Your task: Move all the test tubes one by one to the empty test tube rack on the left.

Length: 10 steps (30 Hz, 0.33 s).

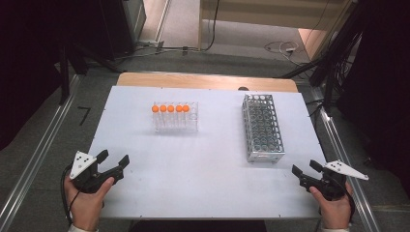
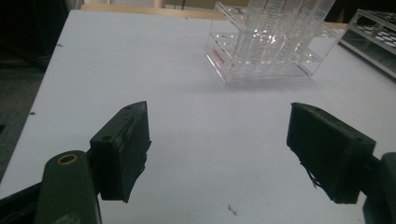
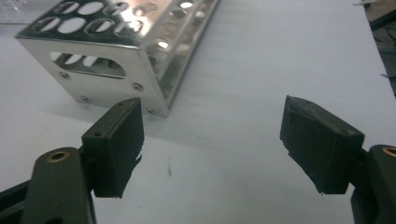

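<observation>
Five clear plastic test tubes with orange caps (image 1: 170,109) are standing in the transparent rack (image 1: 193,126) far left on the white desk (image 1: 193,169); I am holding both hand-held grippers, left hand-held gripper (image 1: 116,160) and right hand-held gripper (image 1: 304,168), spread and empty. Light, slippery, likely brittle: I'd pinch just below a cap.

A white worktop (image 1: 203,183) with a wooden edge (image 1: 203,79) at its far side stands on grey carpet (image 1: 43,140), flanked by metal floor rails (image 1: 34,154). Beyond it, cables (image 1: 280,48) trail across a paler, brightly lit floor strip (image 1: 183,24), while dark equipment (image 1: 29,58) crowds both shadowed sides.
</observation>
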Tool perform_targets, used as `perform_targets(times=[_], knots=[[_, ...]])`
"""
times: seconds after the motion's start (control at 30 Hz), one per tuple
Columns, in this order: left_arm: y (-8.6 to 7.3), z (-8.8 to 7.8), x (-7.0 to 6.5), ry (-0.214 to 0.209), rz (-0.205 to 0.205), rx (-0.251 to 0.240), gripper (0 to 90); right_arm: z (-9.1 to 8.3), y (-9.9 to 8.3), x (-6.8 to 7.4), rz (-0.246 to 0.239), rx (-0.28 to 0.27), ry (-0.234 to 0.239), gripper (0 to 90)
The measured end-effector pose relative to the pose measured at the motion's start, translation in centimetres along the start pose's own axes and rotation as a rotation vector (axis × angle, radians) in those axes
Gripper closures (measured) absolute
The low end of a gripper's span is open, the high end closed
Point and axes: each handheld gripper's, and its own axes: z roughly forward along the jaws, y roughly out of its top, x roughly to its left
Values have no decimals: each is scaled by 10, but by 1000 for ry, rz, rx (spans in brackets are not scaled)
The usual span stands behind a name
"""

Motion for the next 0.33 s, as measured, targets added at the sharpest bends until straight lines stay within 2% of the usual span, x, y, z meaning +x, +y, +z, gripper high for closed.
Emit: perform_targets(times=[0.23, 0.33], knots=[[-5, -1, 6, 9, -7, 23, 213, -2, -10, -17, 41, 20, -50, 205], [-7, 1, 6, 14, -5, 36, 208, 0, -13, -22, 40, 35, -77, 198]])
